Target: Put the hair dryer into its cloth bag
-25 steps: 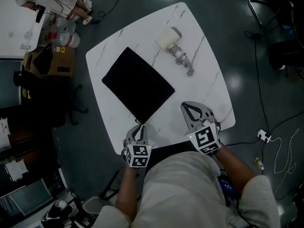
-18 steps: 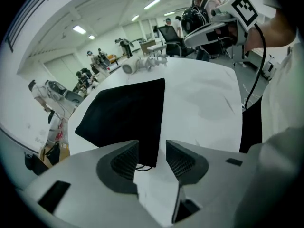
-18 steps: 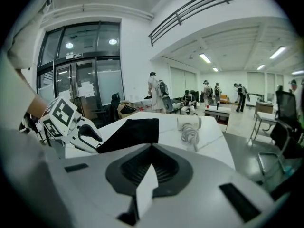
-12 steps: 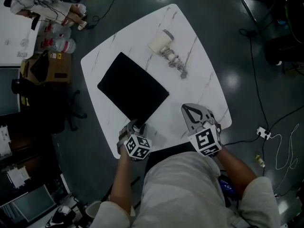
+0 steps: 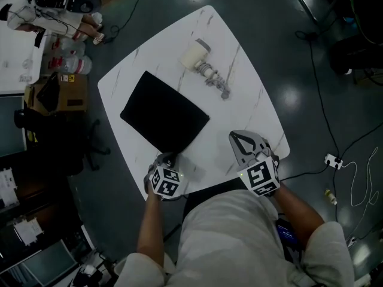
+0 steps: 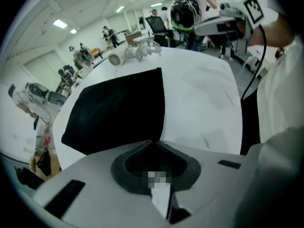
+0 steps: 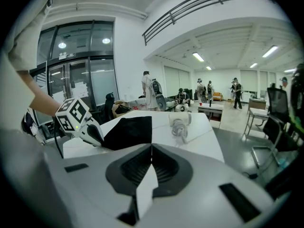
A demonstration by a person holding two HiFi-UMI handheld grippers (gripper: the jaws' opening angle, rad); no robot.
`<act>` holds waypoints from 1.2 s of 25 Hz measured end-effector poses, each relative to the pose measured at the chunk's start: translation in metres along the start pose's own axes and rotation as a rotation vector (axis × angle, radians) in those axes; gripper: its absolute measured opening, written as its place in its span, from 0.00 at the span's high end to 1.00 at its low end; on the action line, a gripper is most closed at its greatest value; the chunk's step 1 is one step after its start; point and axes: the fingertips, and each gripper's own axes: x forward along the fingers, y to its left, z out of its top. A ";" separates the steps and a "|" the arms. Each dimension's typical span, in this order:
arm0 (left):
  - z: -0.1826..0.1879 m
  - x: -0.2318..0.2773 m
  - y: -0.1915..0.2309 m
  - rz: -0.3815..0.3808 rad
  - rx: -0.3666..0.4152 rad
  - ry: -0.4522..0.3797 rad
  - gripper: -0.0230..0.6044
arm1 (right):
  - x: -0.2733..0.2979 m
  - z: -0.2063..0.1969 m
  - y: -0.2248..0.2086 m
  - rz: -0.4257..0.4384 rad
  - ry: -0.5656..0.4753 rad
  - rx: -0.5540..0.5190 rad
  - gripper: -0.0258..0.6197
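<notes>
Where dark floor (image 5: 293, 94) shines, a white marbled table (image 5: 245, 106) bears the cloth bag (image 5: 164, 112).

Left gripper (image 5: 169, 158) closing on bag (image 5: 164, 112); right (image 5: 233, 134) closed.

Pale short-sleeved shirt (image 5: 239, 232); grey left tool (image 5: 172, 156), right tool (image 5: 233, 135), 2 black-white marker cubes (image 5: 164, 182).

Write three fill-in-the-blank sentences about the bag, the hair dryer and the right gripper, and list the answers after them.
1. The cloth bag lying flat on the table is ____ in colour.
2. The hair dryer lies on the table without ____ the bag.
3. The right gripper is shut and holds ____.

Missing words: black; touching; nothing
</notes>
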 end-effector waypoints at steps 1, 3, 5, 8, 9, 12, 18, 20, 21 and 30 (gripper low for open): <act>0.003 -0.002 -0.001 -0.033 -0.048 -0.020 0.92 | 0.000 0.000 0.000 0.002 0.002 0.000 0.94; 0.008 -0.006 -0.002 -0.101 -0.146 -0.063 0.92 | 0.001 0.001 0.000 0.005 0.004 -0.005 0.94; 0.014 -0.009 -0.004 -0.168 -0.238 -0.098 0.92 | 0.003 0.000 -0.001 0.006 0.006 -0.008 0.94; 0.016 -0.010 -0.010 -0.227 -0.318 -0.123 0.92 | 0.005 -0.004 0.002 0.009 0.017 -0.007 0.94; 0.015 -0.010 -0.011 -0.230 -0.322 -0.125 0.92 | 0.004 -0.004 0.004 0.011 0.019 -0.006 0.94; 0.013 -0.008 -0.015 -0.230 -0.291 -0.131 0.92 | 0.004 -0.004 0.009 0.021 0.025 -0.009 0.94; 0.018 -0.012 -0.016 -0.241 -0.266 -0.163 0.92 | 0.008 -0.008 0.012 0.024 0.040 -0.018 0.94; 0.021 -0.018 -0.014 -0.250 -0.303 -0.193 0.92 | 0.010 -0.010 0.016 0.030 0.047 -0.020 0.94; 0.025 -0.022 -0.011 -0.256 -0.326 -0.216 0.92 | 0.011 -0.011 0.017 0.035 0.051 -0.022 0.94; 0.042 -0.034 -0.006 -0.324 -0.435 -0.296 0.92 | 0.034 -0.022 0.036 0.142 0.107 -0.043 0.93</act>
